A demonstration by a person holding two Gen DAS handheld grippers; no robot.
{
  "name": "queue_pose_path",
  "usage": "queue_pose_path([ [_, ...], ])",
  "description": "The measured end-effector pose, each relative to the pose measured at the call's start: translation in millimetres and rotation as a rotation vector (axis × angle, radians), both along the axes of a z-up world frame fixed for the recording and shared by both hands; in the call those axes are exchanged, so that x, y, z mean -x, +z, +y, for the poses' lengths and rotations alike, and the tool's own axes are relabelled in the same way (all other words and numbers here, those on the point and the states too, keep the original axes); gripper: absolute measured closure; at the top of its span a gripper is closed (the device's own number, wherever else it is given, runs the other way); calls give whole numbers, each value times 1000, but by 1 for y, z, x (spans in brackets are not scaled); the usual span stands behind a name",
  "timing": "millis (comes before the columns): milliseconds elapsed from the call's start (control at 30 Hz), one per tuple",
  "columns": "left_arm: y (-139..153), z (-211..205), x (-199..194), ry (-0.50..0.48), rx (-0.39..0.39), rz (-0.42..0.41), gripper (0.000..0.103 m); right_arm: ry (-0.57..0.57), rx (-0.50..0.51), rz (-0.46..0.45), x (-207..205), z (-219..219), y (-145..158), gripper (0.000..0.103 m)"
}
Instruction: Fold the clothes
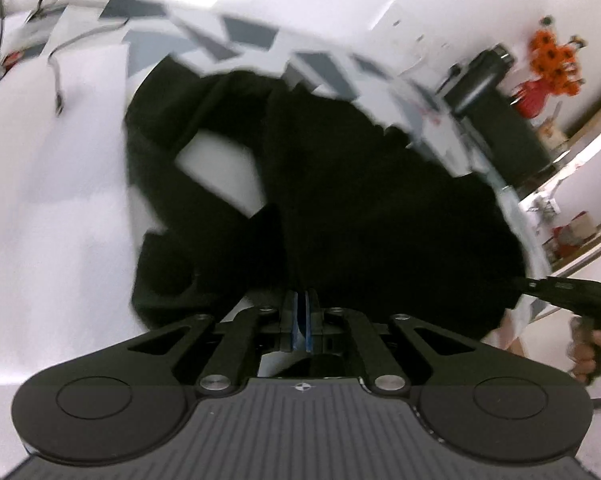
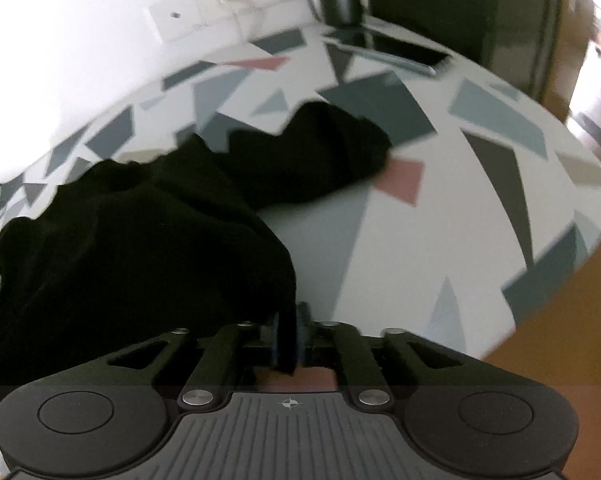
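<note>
Both tools are clamped on the same black garment [image 2: 140, 248]: the left tool [image 1: 301, 322] pinches its near edge, and the right tool [image 2: 287, 340] grips another edge. The cloth sprawls bunched over the desk [image 2: 440, 208] with the geometric-patterned cover. Pretty blurry shots.

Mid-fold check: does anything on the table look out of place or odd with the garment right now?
Nothing damaged or spilled. The black garment is bunched and uneven on the patterned tablecloth, not flat, with both the left gripper and right gripper pinching its near edge.
</note>
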State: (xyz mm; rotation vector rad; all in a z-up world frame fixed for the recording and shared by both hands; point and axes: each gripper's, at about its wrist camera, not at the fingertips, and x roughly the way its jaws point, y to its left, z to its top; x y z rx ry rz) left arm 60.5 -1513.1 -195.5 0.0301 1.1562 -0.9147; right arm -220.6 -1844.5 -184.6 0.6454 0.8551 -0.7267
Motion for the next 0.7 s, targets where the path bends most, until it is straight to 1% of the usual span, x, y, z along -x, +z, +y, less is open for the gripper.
queue_pose_path([
  [33,1,-2,-1,-1,-26,-16,77,-14,3,1,0,1,0,73],
  [67,3,-3,-3,-3,-52,-34,53,-23,17,-8,-1,2,3,63],
  [100,7,-4,-3,-7,-49,-58,33,-27,34,-19,-1,4,7,57],
  [167,21,-5,-2,-22,3,-111,27,-38,81,-48,-2,6,22,18],
  [200,28,-7,-3,-32,25,-137,21,-48,105,-59,-2,5,30,9],
  [233,36,-9,-3,-40,42,-163,17,-56,128,-71,-3,4,40,2],
  [267,43,-12,-5,-42,56,-188,12,-69,147,-89,-4,2,51,2],
  [300,50,-15,-7,-44,70,-205,11,-86,155,-113,-4,-2,61,1],
  [400,72,-26,-20,-45,115,-217,10,-117,146,-216,-6,-15,99,1],
  [433,81,-29,-24,-43,137,-221,10,-116,165,-250,-7,-17,113,1],
  [467,90,-32,-29,-32,170,-220,6,-116,188,-274,-8,-19,127,1],
  [500,97,-34,-32,-13,215,-203,1,-125,234,-257,-12,-20,140,1],
  [567,109,-38,-38,19,309,-156,1,-135,334,-213,-22,-21,162,1],
  [600,111,-40,-41,28,336,-134,1,-135,383,-193,-27,-21,172,1],
  [633,113,-42,-44,36,362,-113,1,-124,409,-204,-31,-22,180,1],
  [700,115,-49,-48,62,359,-126,1,-101,421,-259,-41,-27,197,1],
])
